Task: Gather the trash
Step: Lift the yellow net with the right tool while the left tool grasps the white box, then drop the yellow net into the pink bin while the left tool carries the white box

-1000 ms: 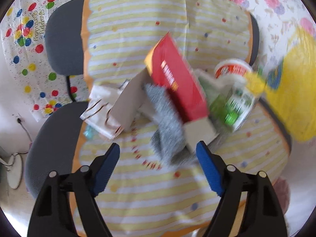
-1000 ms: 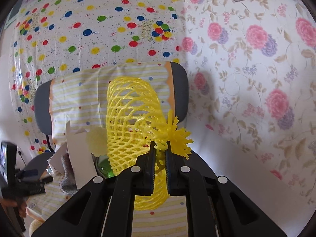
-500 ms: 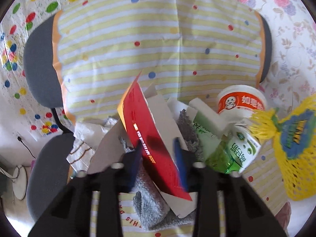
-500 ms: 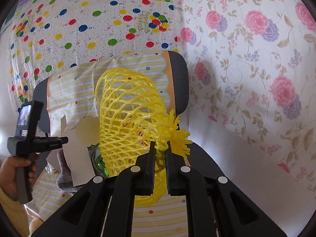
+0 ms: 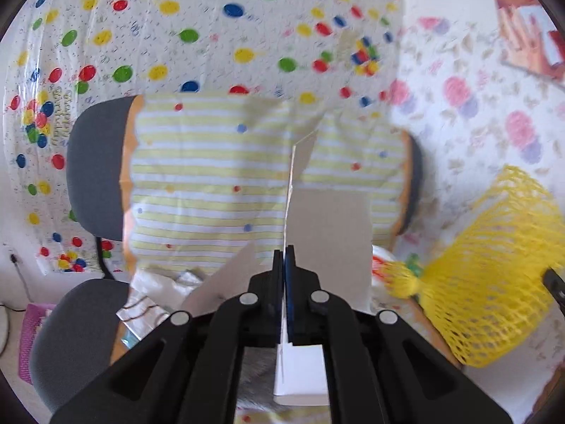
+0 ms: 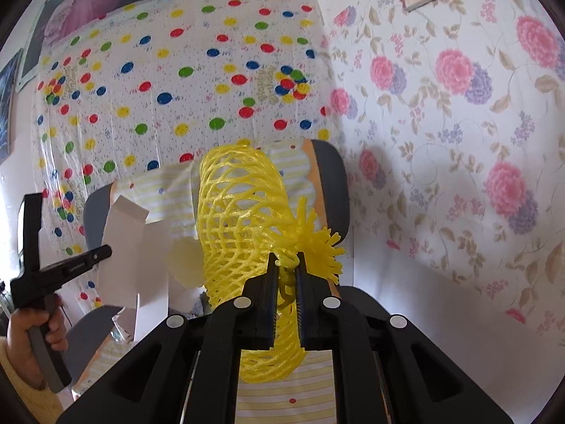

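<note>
My left gripper (image 5: 283, 258) is shut on the edge of a flattened cardboard box (image 5: 328, 233), grey-brown inside, held up in front of the chair back. The box also shows in the right wrist view (image 6: 130, 258), lifted beside the left gripper (image 6: 102, 251). My right gripper (image 6: 286, 265) is shut on the knotted end of a yellow mesh net bag (image 6: 243, 212), which hangs open; the bag shows at the right of the left wrist view (image 5: 494, 282). Crumpled wrappers (image 5: 155, 296) and a grey cloth (image 5: 257, 378) lie on the seat below.
An office chair (image 5: 95, 169) with a yellow-striped cover (image 5: 212, 176) holds the trash. An instant noodle cup (image 5: 379, 265) peeks out behind the box. A dotted plastic sheet (image 6: 176, 70) and floral wallpaper (image 6: 459, 106) cover the walls behind.
My left gripper closed on the cardboard box and lifted it up off the seat pile. The right gripper kept holding the mesh bag and rose slightly.
</note>
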`<state>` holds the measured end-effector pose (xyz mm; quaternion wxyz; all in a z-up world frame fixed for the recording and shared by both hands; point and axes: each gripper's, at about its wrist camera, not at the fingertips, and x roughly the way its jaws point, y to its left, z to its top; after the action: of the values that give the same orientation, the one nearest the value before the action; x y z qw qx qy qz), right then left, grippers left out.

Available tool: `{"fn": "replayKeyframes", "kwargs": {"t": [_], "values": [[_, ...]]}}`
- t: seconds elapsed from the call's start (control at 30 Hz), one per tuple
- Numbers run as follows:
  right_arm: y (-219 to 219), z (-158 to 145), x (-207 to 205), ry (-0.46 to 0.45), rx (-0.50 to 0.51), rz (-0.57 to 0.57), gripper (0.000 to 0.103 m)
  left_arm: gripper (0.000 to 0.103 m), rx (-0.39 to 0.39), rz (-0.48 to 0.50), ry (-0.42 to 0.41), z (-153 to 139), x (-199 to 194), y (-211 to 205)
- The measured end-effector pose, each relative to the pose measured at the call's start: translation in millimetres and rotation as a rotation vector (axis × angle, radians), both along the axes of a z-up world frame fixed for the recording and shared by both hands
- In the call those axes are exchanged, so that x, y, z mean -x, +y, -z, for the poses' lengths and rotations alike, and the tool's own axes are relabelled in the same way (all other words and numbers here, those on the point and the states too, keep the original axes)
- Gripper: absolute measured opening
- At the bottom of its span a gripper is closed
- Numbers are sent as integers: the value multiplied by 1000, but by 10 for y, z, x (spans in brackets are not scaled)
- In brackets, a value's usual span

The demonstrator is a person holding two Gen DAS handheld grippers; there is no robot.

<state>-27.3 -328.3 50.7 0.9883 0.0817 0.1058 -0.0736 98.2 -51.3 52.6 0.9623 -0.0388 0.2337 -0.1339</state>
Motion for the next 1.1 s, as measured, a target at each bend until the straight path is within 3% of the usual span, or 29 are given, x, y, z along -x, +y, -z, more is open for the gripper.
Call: {"fn": "replayKeyframes", "kwargs": {"t": [0.1,0.23,0.4,0.67,0.87,0.93,1.03,1.1], "values": [[-76,-74,242,4,32,69,10,0,-9,41,-19,13,274,-157],[-253,65,567,101,66,177,10,0,-21,94,-2,230,588,-480],[-510,430,1046,220,58,319,10,0,-6,178,37,585,855,-884],[-787,1339,1614,480,38,470,12,0,-12,462,81,1141,1327,-1730],[-1025,2099,1507,619,-94,468,17,0,-37,533,135,1469,1361,-2087],[-1080,2326,1429,644,-139,454,28,0,-49,534,155,1556,1335,-2140],[-1142,2479,1325,668,-182,448,42,0,-77,535,181,1649,1309,-2191],[-1185,2494,1292,670,-191,454,43,0,-90,539,192,1684,1301,-2230]]}}
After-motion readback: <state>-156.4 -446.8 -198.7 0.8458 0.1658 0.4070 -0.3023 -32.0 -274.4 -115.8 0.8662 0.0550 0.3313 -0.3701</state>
